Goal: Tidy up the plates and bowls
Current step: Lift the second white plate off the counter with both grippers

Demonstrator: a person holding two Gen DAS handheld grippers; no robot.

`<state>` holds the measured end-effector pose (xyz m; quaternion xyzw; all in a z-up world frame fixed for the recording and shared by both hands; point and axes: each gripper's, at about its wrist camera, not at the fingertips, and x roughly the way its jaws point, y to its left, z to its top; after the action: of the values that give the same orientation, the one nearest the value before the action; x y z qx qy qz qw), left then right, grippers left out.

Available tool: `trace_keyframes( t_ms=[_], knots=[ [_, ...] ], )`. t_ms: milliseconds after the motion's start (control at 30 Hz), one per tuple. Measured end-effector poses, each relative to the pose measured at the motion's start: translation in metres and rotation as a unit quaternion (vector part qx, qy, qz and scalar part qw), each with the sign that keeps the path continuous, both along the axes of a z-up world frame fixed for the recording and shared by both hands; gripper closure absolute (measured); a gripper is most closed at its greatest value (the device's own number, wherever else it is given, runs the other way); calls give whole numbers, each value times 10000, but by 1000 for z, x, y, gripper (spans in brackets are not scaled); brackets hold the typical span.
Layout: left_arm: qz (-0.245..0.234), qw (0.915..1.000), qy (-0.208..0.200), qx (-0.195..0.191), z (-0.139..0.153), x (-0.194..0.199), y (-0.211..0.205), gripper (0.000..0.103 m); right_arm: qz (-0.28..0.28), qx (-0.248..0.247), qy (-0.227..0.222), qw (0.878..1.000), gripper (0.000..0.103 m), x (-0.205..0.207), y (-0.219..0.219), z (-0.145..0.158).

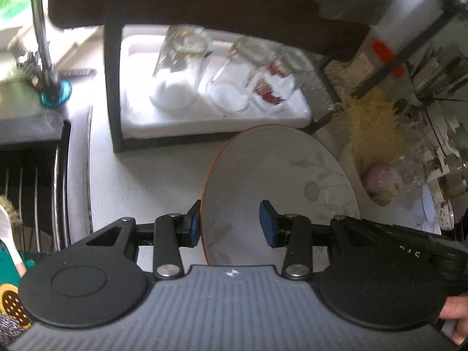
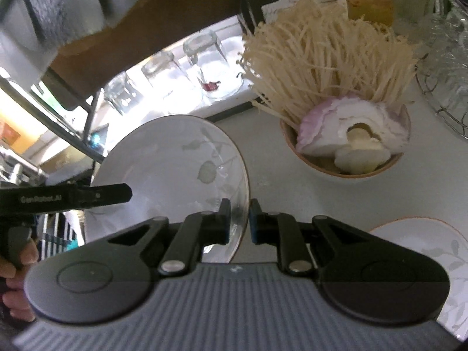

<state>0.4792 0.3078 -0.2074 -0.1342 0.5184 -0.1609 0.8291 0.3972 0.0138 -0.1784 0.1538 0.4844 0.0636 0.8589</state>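
A white plate (image 1: 278,175) with a grey leaf pattern and an orange rim is held tilted above the counter. My left gripper (image 1: 231,225) is open, its jaws on either side of the plate's left edge. My right gripper (image 2: 239,219) is shut on the plate's (image 2: 169,163) right rim. The left gripper's finger (image 2: 96,194) shows at the left of the right wrist view. A second leaf-pattern plate (image 2: 433,251) lies flat on the counter at lower right. A bowl (image 2: 345,172) holding noodles and an onion stands behind it.
A black rack (image 1: 112,87) over a white tray (image 1: 204,122) holds three upturned glasses (image 1: 222,87). A sink with a tap (image 1: 44,44) and a wire drainer (image 1: 29,199) are at left. A wire basket (image 2: 444,87) with glassware stands at the far right.
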Motion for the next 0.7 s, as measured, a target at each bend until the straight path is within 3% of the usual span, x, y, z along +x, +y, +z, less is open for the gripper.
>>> trace_keyframes(
  t_ms=[700],
  knots=[
    [118,9976,-682,43,99,-65,-54,57,-70,395,-965,9945,87,-67,-56,71]
  ],
)
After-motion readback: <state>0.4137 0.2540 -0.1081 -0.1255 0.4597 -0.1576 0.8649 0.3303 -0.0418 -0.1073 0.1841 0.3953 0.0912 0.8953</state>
